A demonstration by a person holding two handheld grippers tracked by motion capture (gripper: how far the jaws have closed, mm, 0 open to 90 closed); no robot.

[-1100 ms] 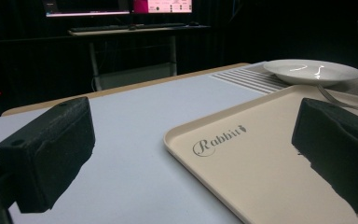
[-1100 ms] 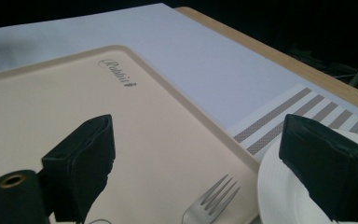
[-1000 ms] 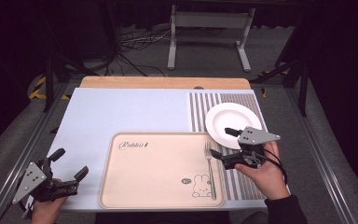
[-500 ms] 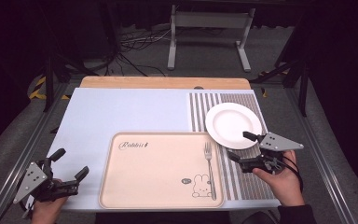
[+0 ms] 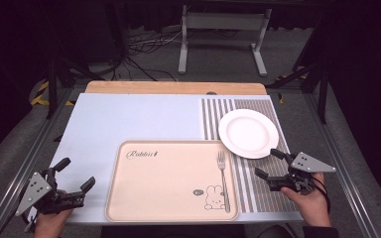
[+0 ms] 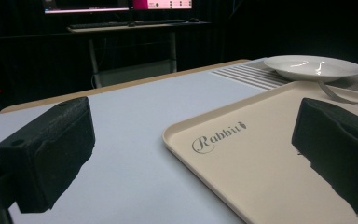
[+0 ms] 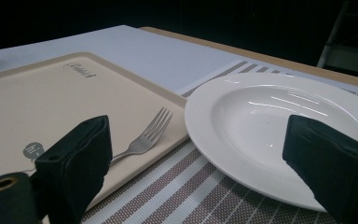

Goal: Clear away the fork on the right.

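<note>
The right gripper (image 5: 269, 165) is held with jaws spread over the striped mat (image 5: 258, 173), just beside the plate (image 5: 248, 133). The fork (image 5: 222, 176) lies along the tray's (image 5: 168, 183) right edge. The left gripper (image 5: 75, 174), also spread, is held at the worktop's near left corner.

The table (image 5: 129, 124) carries a tray (image 5: 171, 198) at its near middle. A fork (image 5: 223, 178) lies on the tray along its right edge, tines pointing away from the person. A striped mat (image 5: 213, 114) covers the right part of the table, directly beside the tray. A plate (image 5: 248, 133) rests on the mat, behind and to the right of the fork, its near-left rim just beside the tray's far-right corner. The left gripper (image 5: 74, 176) sits at the near-left corner of the table, left of the tray. The right gripper (image 5: 266, 163) sits over the mat, right of the tray and in front of the plate.
</note>
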